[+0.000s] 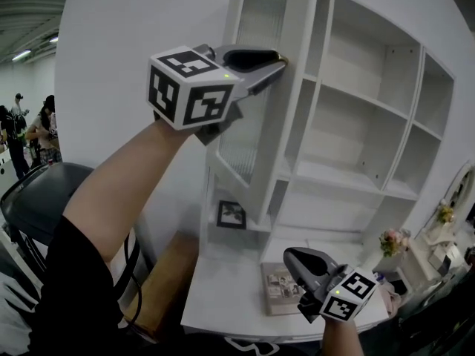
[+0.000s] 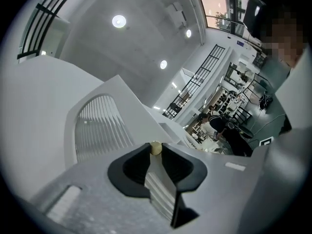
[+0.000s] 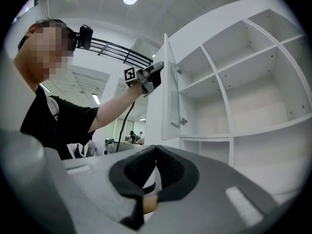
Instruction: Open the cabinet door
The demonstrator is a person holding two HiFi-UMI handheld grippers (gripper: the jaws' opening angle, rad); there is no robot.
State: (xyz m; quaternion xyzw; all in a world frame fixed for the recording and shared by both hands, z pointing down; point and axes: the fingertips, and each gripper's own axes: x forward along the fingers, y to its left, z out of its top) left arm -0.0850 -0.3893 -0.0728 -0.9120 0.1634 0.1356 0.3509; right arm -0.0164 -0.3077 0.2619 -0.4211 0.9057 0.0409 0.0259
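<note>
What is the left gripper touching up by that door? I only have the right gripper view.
Observer: The left gripper is shut on the free edge of the cabinet door; a small gold knob sits at its jaw tips.
Operator: What's below my right gripper?
Observer: The right gripper, shut and empty, shows over a flat printed book on the white tabletop.
Operator: Anything beside it?
Observer: A small bunch of flowers, off to its right.

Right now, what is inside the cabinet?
Bare white shelves show in the compartments of the cabinet. The open door hides part of the left column; a square marker shows below it.
</note>
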